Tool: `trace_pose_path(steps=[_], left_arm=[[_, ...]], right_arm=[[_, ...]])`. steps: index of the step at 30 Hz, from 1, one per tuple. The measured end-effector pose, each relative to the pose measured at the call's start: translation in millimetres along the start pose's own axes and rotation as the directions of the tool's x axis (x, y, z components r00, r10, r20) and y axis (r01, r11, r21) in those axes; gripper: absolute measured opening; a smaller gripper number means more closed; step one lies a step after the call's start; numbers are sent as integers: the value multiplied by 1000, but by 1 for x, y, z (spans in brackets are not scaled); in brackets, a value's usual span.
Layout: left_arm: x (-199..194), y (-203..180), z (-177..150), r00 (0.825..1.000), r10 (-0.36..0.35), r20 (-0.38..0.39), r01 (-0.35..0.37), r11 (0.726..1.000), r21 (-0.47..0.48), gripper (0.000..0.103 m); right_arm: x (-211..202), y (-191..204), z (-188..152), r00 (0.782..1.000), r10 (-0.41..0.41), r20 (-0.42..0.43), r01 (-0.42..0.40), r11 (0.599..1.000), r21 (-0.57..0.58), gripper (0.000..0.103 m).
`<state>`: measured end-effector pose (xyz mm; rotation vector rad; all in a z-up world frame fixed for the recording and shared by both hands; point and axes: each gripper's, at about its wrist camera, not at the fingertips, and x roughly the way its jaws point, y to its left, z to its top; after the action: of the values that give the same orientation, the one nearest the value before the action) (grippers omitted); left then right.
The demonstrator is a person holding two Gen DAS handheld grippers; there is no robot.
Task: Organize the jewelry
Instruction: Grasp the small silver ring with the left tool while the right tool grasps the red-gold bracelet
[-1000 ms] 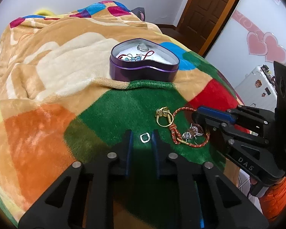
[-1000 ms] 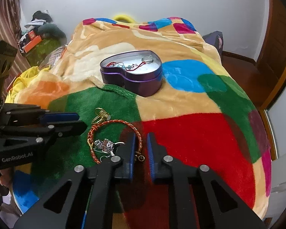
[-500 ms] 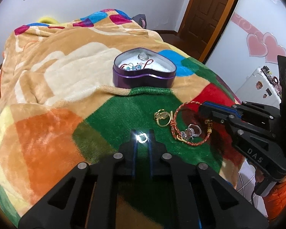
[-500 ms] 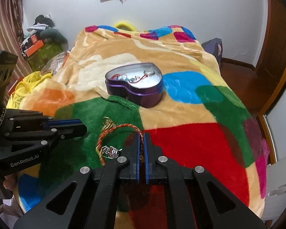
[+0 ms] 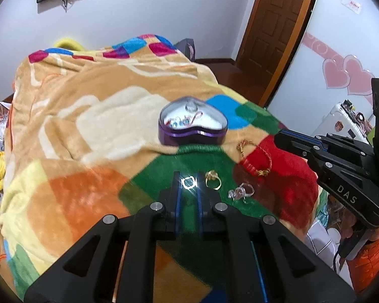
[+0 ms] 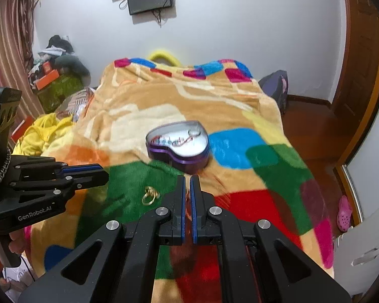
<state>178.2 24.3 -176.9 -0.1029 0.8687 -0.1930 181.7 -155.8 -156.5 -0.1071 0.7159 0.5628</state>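
Note:
My left gripper [image 5: 188,184] is shut on a small square silver ring [image 5: 188,182] that glints between its tips, just above the green patch of the blanket. In the right wrist view the left gripper [image 6: 104,173] shows at the left. My right gripper [image 6: 187,180] is shut on the red-and-gold braided bracelet [image 5: 255,158]; only a reddish strand shows between its pads. From the left wrist view the right gripper [image 5: 277,136] reaches in from the right. A gold ring [image 5: 212,179] [image 6: 150,196] and silver rings [image 5: 241,192] lie on the blanket. Beyond stands the open purple heart-shaped tin [image 5: 169,134] [image 6: 186,164] with jewelry inside.
A patchwork blanket [image 5: 88,131] covers the bed. A yellow cloth [image 6: 45,128] and stacked boxes [image 6: 50,78] are off its left side. A brown door [image 5: 277,25] and a white cabinet [image 5: 340,118] are on the right, with a pink shoe [image 6: 344,213] on the floor.
Both grippers went from open to shut, the left on the silver ring and the right on the bracelet. Both then rose, and the bracelet came away from the silver rings.

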Motion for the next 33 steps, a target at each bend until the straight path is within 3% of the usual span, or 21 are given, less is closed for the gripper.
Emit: trace_pose_path(steps=[5,10,12,15,23,27,33], left_arm=[[-7,3,8,1000,3,31,-3,1000,-6,9],[-5,6,8,1000,-1,29,1,1000,-8,9],[0,7,6,1000,0,16,1,1000,-8,9],[7,9,2,1000,1,-3,-1,1000,-12,9],[21,15,-3,999,-1,-38,0,999,-32,9],[24,17,-2,999,1,-42,-3,999,-33,9],[29,21,-3,999,-4,-51,2,999,-41,9]], right_arm=[[2,-2,5,1000,-20,6,20,1000,-8,3],[20,-16,-3,996,-31,-85,35,999,42,8],[30,-23,-9,990,-29,-137,39,997,71,29],[37,-28,-16,987,-22,-156,36,995,89,45],[50,-23,-19,981,33,-191,-13,994,107,48],[60,-20,-21,976,23,-215,-3,996,93,49],[55,-22,-24,982,-12,-186,28,996,84,49]])
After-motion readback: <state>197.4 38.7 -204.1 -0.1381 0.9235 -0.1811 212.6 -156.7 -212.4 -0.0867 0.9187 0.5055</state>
